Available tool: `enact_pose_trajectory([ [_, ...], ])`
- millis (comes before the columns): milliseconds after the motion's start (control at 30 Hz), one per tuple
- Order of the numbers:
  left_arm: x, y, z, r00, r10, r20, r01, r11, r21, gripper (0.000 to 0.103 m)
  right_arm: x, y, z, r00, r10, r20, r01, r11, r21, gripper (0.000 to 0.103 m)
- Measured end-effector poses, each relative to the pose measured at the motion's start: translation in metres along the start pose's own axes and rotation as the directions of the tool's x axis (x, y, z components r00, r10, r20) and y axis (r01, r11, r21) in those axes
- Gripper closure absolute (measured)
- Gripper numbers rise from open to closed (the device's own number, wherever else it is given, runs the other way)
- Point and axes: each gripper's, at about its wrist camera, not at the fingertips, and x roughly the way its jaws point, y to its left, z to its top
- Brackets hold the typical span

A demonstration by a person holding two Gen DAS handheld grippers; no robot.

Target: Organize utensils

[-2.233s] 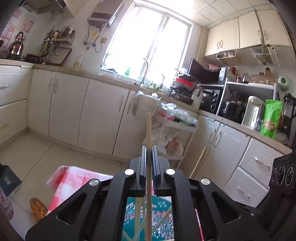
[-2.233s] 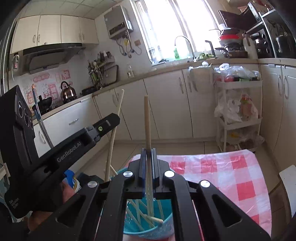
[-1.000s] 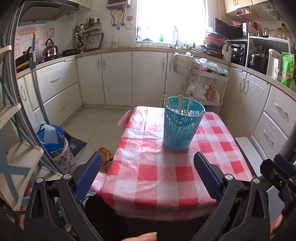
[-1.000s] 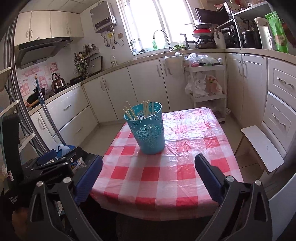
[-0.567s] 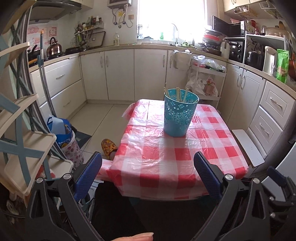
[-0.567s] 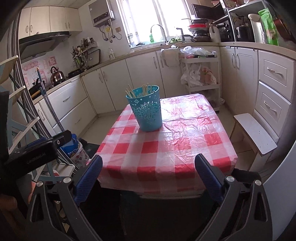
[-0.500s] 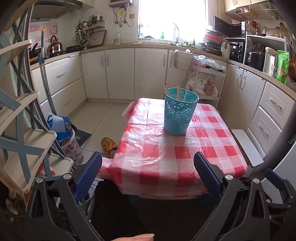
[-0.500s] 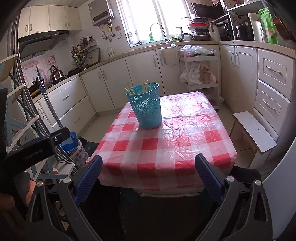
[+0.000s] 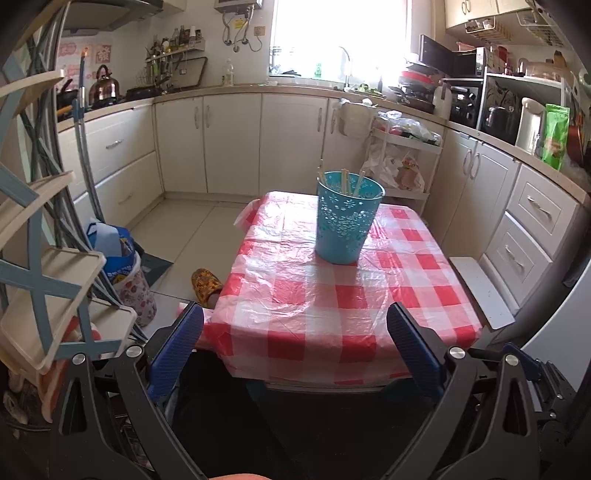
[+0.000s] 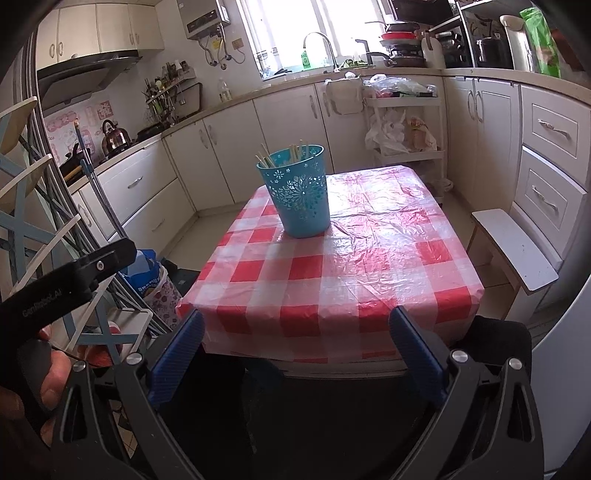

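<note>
Left wrist view: left gripper (image 9: 295, 332) jaws spread wide, holding nothing, hanging off the near edge of the bench (image 9: 332, 314). Right wrist view: right gripper (image 10: 295, 332) same, jaws wide apart and empty, also back from the near edge. Only the right view shows the left gripper's black body at the left side, with a hand (image 10: 48, 384) around it; only the left view catches a slipper (image 9: 205, 282) on the floor by the bench's left edge.

Blue perforated basket (image 9: 347, 221) stands upright on the bench toward the far edge, chopsticks (image 9: 345, 181) standing inside, tips above the rim. In the right view the basket (image 10: 299, 192) sits toward the far left corner, chopsticks (image 10: 295, 151) leaning in it. Rest of bench top bare.

Bench covered by a red-and-white checked plastic cloth (image 10: 351, 258), wrinkled, glossy, draped over the edges. White stool (image 10: 517, 251) just beside the right edge. Kitchen room: cream cabinets (image 9: 229, 140) along the walls, bright window (image 9: 332, 33) over the sink, kettle (image 9: 103, 85) on the left counter, wheeled rack (image 10: 406, 122) with bags beyond the far edge, folding shelf rack (image 9: 44, 258) at left, patterned bag (image 9: 125, 273) on the tiled floor.
</note>
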Motion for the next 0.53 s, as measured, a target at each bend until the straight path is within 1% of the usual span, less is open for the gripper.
enact_pose_trajectory([
  [33,-0.002,-0.002,-0.001,1.000,0.017,0.014,-0.017,1.000,0.015,0.008,-0.001,0.001,-0.001,1.000,0.000,0.005,0.000,1.000,-0.002,0.007],
  [133,-0.002,-0.005,-0.002,1.000,0.007,0.011,-0.008,1.000,0.015,0.008,-0.007,0.005,-0.001,0.999,-0.001,0.035,0.002,1.000,-0.015,0.007],
  [200,0.001,-0.004,-0.003,1.000,-0.003,-0.009,0.003,1.000,-0.002,0.008,-0.011,0.008,-0.001,0.999,-0.005,0.051,0.007,0.999,-0.032,0.007],
  [267,0.004,-0.003,-0.004,0.999,0.006,-0.034,-0.006,1.000,-0.006,0.008,-0.013,0.010,-0.001,0.998,-0.006,0.060,0.009,0.999,-0.043,0.007],
  [333,0.006,-0.004,-0.005,0.999,0.019,-0.048,-0.019,1.000,0.001,0.008,-0.013,0.010,-0.001,0.998,-0.005,0.058,0.008,0.999,-0.046,0.007],
  [533,0.003,-0.005,-0.006,0.999,0.022,-0.036,-0.022,1.000,0.003,0.008,-0.011,0.010,-0.002,0.999,-0.007,0.048,0.009,0.999,-0.043,0.007],
])
